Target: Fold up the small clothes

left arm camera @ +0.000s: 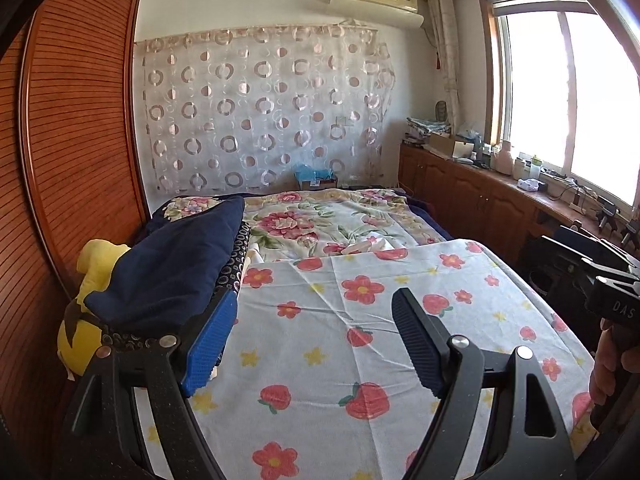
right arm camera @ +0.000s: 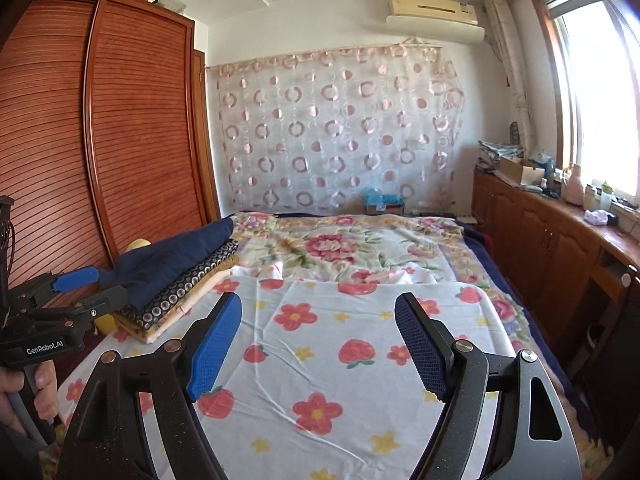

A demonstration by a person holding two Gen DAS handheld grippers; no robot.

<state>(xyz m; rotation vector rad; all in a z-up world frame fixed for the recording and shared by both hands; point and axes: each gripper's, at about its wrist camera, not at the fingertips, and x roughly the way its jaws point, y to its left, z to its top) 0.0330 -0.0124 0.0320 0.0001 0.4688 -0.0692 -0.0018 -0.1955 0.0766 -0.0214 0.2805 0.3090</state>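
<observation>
On the bed, a white cloth printed with red flowers and strawberries (left arm camera: 360, 320) lay spread flat. The left gripper (left arm camera: 316, 340) hovered over it with fingers wide apart, gripping nothing, and the right gripper (right arm camera: 320, 344) did likewise, its blue pads (right arm camera: 216, 344) spread. At ten o'clock from the left gripper sat a stack of folded clothes (right arm camera: 180, 280), a navy piece (left arm camera: 172, 264) on top. A yellow plush toy (left arm camera: 88, 304) lay at nine o'clock beside the wooden wardrobe (right arm camera: 132, 132).
</observation>
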